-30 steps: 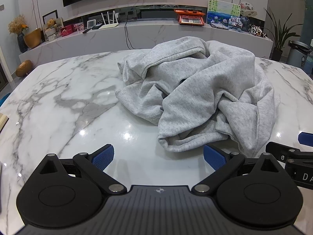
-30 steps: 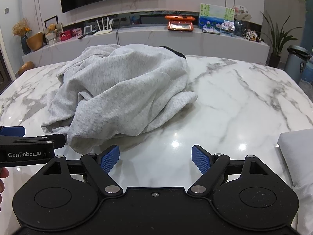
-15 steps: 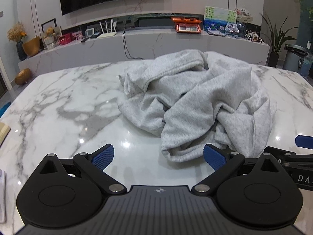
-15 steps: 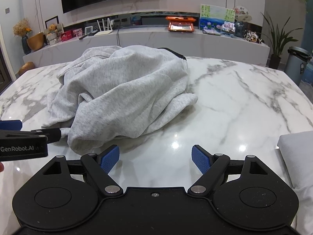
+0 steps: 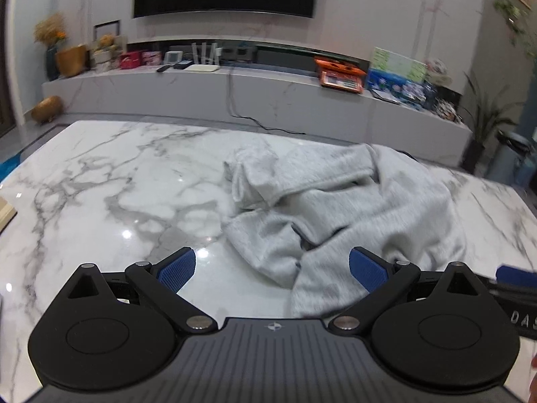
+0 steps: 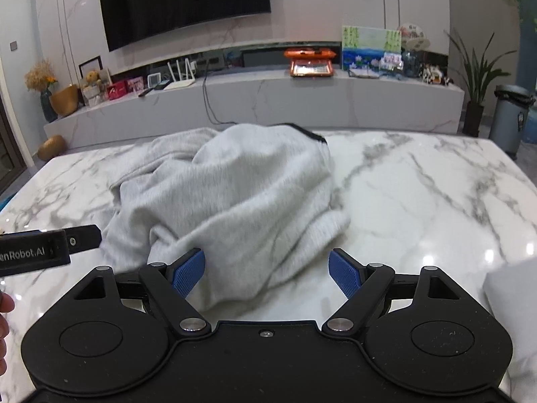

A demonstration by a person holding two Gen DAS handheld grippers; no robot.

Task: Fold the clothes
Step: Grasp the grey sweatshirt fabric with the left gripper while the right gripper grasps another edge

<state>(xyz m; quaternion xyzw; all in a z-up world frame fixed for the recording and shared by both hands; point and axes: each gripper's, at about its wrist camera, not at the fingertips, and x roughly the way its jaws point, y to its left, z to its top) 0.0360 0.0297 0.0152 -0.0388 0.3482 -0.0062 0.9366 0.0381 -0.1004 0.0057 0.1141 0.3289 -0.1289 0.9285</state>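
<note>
Light grey fleece sweatshirt [image 5: 339, 208] lies crumpled in loose heap on white grey-veined marble bench [image 5: 100, 181], toward far middle. No flat panel, no squared edges, sleeves lost in bunching: folded state not reached.

Left gripper [image 5: 272, 268] spread wide, holds nothing, near hem of heap between blue pads. Right gripper [image 6: 266, 270] likewise wide apart and empty, low over heap's near edge.

Left to do, judging by heap: spread flat, then fold. White cloth [image 6: 510, 288] at right bench edge; whether folded cannot tell.
</note>
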